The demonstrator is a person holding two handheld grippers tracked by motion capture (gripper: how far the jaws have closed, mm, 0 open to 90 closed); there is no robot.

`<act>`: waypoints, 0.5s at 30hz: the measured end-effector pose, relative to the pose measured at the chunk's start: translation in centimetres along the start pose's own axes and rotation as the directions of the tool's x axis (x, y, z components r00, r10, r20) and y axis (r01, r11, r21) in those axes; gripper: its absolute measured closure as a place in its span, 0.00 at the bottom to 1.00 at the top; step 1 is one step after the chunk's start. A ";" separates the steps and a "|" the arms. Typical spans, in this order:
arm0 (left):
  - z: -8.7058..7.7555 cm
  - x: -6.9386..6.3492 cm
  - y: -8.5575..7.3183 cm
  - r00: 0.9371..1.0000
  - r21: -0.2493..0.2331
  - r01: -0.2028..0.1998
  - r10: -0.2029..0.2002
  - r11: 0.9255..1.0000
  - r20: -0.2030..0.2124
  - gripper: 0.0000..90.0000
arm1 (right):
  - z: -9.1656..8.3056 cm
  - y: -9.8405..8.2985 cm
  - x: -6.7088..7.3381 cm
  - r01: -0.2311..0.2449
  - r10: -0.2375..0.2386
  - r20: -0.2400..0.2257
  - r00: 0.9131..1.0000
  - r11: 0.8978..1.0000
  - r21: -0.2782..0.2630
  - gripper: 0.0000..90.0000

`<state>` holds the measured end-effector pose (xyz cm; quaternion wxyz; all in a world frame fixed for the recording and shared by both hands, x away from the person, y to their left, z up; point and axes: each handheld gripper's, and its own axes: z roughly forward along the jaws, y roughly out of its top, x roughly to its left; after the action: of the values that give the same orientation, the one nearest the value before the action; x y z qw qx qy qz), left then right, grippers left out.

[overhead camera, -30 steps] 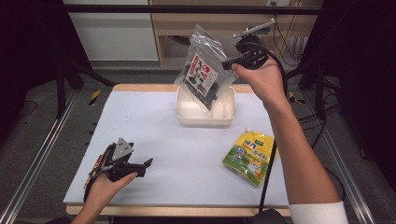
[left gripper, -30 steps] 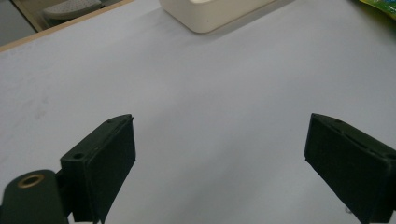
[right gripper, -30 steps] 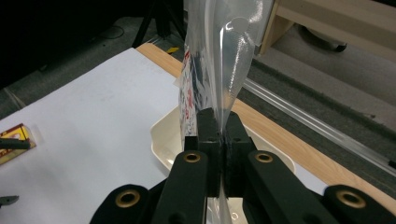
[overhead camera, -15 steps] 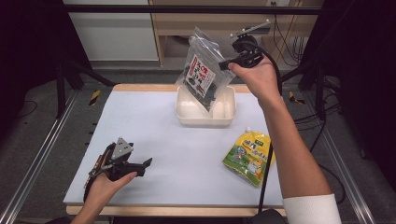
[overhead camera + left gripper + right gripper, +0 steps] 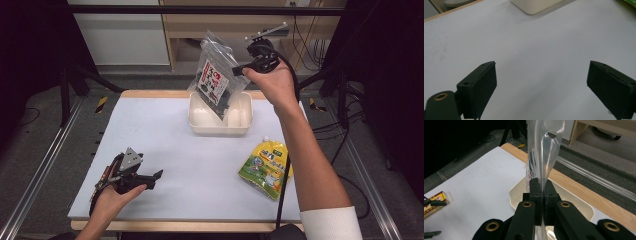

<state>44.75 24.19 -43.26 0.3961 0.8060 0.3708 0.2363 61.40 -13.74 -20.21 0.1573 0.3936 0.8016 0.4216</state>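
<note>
My right gripper (image 5: 239,70) is shut on the top edge of a clear plastic bag (image 5: 218,84) with a red, white and black label and dark contents. The bag hangs tilted above a cream bin (image 5: 244,125) at the table's far middle, its lower end down inside the bin. In the right gripper view the jaws pinch the bag's clear film (image 5: 543,157) over the bin's rim (image 5: 514,195). My left gripper (image 5: 154,179) rests open near the front left edge, with nothing between its jaws (image 5: 541,87) but bare table.
A yellow-green pouch (image 5: 267,168) lies flat on the right side of the white table (image 5: 150,130). A black cable (image 5: 283,190) trails from the right gripper across the pouch. The bin's corner (image 5: 536,5) lies far ahead of the left gripper. Dark frame rails flank the table.
The right hand with the bag has drifted slightly to the left above the bin. The left gripper has stayed in place.
</note>
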 end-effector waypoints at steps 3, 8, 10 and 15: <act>0.0 0.0 0.0 1.000 0.002 -0.002 0.002 1.000 0.001 0.10 | 0.0 -0.1 -0.1 -0.003 0.003 -0.007 1.000 1.000 -0.003 0.99; 0.1 -0.1 0.0 1.000 0.005 -0.004 0.004 1.000 0.005 0.10 | 0.3 -0.5 -0.3 -0.011 0.011 -0.011 1.000 1.000 -0.001 0.99; 0.1 -0.1 0.0 1.000 0.004 -0.005 0.005 1.000 0.004 0.10 | 0.5 -0.6 -0.4 -0.016 0.016 -0.011 1.000 1.000 0.001 0.99; 0.1 -0.1 -0.1 1.000 0.011 -0.008 0.008 1.000 0.009 0.10 | 0.6 -0.8 -0.5 -0.023 0.023 -0.014 1.000 1.000 0.000 0.99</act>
<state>44.76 24.09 -43.42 0.3925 0.8106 0.3673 0.2324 61.70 -14.09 -21.28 0.1471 0.3997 0.7980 0.4263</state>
